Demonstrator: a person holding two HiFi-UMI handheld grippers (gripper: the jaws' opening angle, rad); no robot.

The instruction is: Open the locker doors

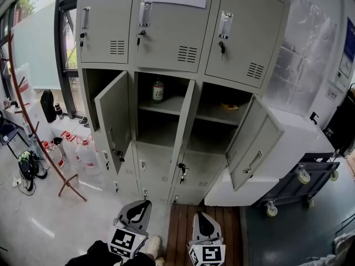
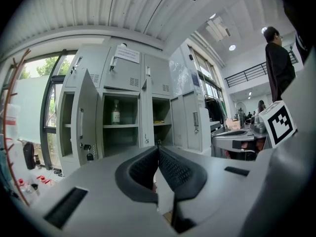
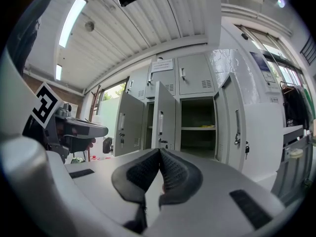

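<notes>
The grey locker cabinet (image 1: 166, 49) stands ahead of me. Its top row of three doors is closed, with keys in the locks. In the middle row the left door (image 1: 113, 121), the middle door (image 1: 186, 121) and the right door (image 1: 252, 143) stand swung open. A bottle (image 1: 158, 90) stands on the middle shelf and something yellow (image 1: 230, 106) lies on the right shelf. The bottom-row doors are closed; one has a key (image 1: 181, 168). My left gripper (image 1: 145, 204) (image 2: 158, 148) and right gripper (image 1: 199, 215) (image 3: 159, 150) are both shut and empty, held well short of the lockers.
A red rack (image 1: 33, 132) leans at the left, with bottles and jugs (image 1: 77, 148) on the floor behind it. A white cabinet (image 1: 288, 148) and a wheeled cart (image 1: 299, 184) stand right of the lockers. A wooden platform (image 1: 177, 231) lies at my feet. A person (image 2: 279, 63) stands to the right.
</notes>
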